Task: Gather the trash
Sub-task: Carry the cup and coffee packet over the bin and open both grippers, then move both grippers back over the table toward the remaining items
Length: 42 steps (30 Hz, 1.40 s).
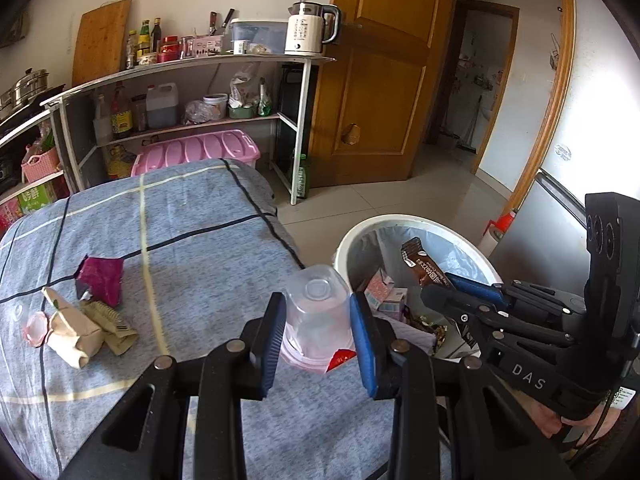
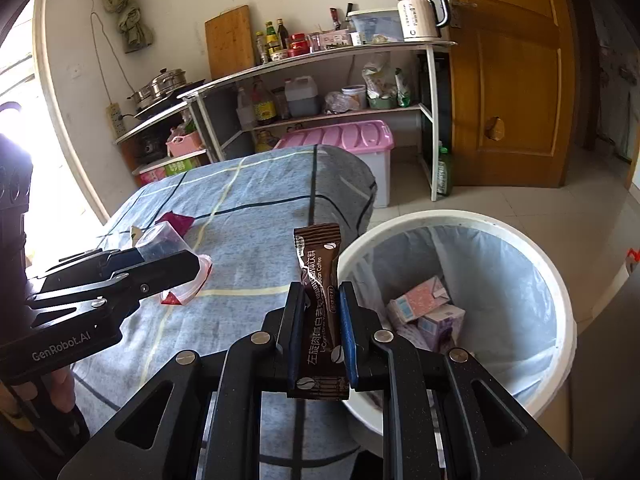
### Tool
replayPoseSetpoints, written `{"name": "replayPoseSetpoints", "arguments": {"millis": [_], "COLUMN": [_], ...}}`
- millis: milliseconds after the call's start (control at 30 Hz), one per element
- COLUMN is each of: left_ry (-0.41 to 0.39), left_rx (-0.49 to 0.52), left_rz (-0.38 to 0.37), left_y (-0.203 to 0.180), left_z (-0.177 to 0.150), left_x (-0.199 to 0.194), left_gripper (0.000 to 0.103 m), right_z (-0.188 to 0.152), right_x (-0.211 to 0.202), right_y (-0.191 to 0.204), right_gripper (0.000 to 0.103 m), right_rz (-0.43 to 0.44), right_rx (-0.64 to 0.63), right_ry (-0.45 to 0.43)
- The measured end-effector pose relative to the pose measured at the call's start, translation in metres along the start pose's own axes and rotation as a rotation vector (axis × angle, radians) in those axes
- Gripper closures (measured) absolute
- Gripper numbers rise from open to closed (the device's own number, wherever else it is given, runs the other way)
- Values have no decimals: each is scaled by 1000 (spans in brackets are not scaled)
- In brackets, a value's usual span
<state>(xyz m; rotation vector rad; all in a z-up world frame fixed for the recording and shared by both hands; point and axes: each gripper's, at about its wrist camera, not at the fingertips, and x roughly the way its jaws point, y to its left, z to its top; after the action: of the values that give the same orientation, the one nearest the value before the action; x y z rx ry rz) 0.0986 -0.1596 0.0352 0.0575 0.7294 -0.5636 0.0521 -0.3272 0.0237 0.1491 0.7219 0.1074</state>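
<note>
- Left on the blue checked cloth (image 1: 192, 240): a magenta wrapper (image 1: 102, 278), beige paper packets (image 1: 76, 332) and a small pink lid (image 1: 35, 326) lie uncollected, so a fair share of the work seems left.
- The left gripper (image 1: 318, 334) is clamped on an upturned clear plastic cup (image 1: 316, 312), near the table's bin-side edge.
- The right gripper (image 2: 320, 332) pinches a brown coffee sachet (image 2: 320, 280), upright beside the bin's rim.
- The lined white bin (image 2: 472, 218) already holds small cartons (image 2: 424, 300); both held items probably go in next.
- Behind: a shelf rack (image 1: 224, 66) with bottles and a kettle (image 1: 310, 28), a pink storage box (image 1: 200, 152), a wooden door (image 1: 384, 80), tiled floor.
</note>
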Motion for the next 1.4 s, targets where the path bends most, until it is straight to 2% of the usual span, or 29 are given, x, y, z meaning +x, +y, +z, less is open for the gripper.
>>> {"name": "replayPoseSetpoints", "arguments": {"millis": [233,400,700,833,967,1100,1233,1400], "left_ry": [28,59,121,117,126,125,123,109], "left_rx": [27,40,62,95,90,81,77,63], "left_rz": [-75,-95,-86,-65,-82,-80,-79,-78], "left_y": [-32,-50,-70,-79,-81,-80,-77,-69], "left_z": [11,16,12,10,10,10,11,12], "left_x": [27,48,77,82,85,84,81,72], "left_gripper": [69,69,69,68,68,51,49,45], "right_z": [-1,-4,-9,-11,-13,-14,-13,-10], "right_x": [-5,-1,10,17,22,23,22,19], "right_y": [-38,-61,-86,-93,-98,-102,-100,-93], "right_gripper": [85,85,85,85,85,83,63,63], "right_rz": [-80,-121,-180,-199,-230,-232,-233,-236], "right_rx": [57,97,111,114,128,135,142,139], "right_ry": [11,31,65,101,119,128,124,114]}}
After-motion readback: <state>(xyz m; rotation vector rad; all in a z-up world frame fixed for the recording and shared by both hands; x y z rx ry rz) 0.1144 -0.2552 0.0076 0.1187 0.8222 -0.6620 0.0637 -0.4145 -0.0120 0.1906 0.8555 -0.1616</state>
